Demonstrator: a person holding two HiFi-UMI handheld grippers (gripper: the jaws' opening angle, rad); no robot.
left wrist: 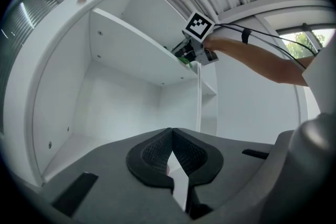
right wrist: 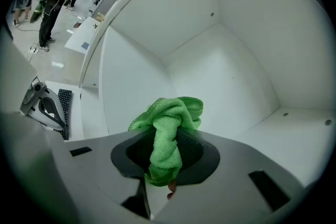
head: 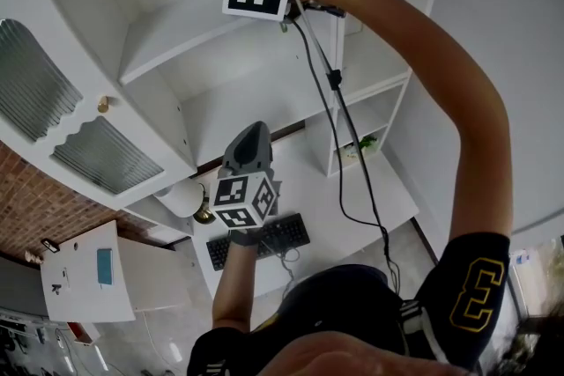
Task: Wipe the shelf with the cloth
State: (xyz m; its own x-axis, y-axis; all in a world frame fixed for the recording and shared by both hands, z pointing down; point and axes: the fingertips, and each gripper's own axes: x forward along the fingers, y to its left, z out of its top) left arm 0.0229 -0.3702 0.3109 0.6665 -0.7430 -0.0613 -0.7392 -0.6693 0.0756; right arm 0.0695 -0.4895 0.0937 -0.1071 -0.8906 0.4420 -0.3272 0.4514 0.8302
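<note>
Right gripper [right wrist: 166, 153] clamping green cloth [right wrist: 168, 123] inside shelf [right wrist: 299, 139].
Its own view is showing you the bunched cloth plainly (your left gripper [left wrist: 171, 155] is clenching nothing).

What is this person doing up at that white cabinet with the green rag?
A person holds a gripper in each hand. The right gripper is shut on a green cloth and reaches into an upper compartment of the white cabinet, over its shelf; whether the cloth touches it is unclear. The left gripper hangs lower, jaws together, empty.
</note>
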